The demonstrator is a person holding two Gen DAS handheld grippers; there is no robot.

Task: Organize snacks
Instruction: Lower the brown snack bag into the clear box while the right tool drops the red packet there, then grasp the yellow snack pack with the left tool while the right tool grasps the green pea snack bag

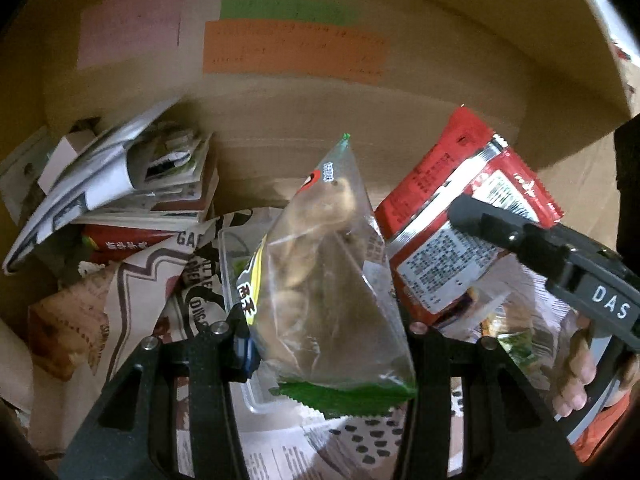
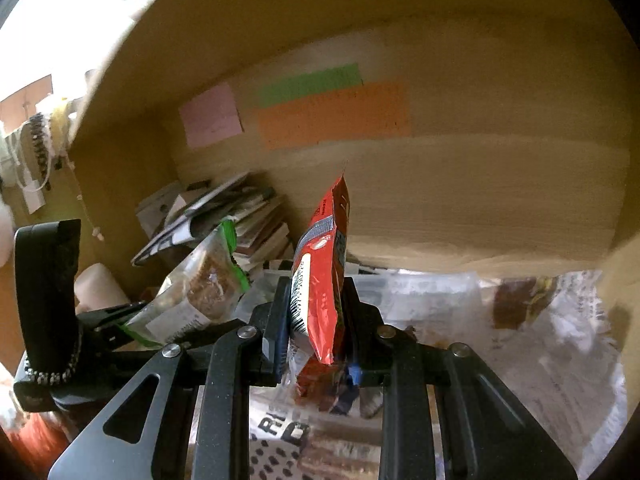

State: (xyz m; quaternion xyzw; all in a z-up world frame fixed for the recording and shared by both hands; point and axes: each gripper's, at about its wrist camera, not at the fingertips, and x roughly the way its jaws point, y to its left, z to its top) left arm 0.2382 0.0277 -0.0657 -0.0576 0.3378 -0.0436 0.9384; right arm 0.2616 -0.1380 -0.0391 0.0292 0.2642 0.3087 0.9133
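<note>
Left gripper (image 1: 328,344): fingers pinch the clear bag (image 1: 320,276), left of the red packet (image 1: 452,216).
Right gripper (image 2: 316,320): fingers pinch that red packet (image 2: 322,280).

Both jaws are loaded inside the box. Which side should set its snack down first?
Probably right. The right gripper holds the red packet above open paper lining; the left gripper's clear bag hangs over the cluttered plastic tray.

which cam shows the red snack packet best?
Left wrist: the red snack packet faces the lens broadside, its label panel visible, held by the right tool. Right wrist shows it only edge-on between that tool's fingers.
</note>
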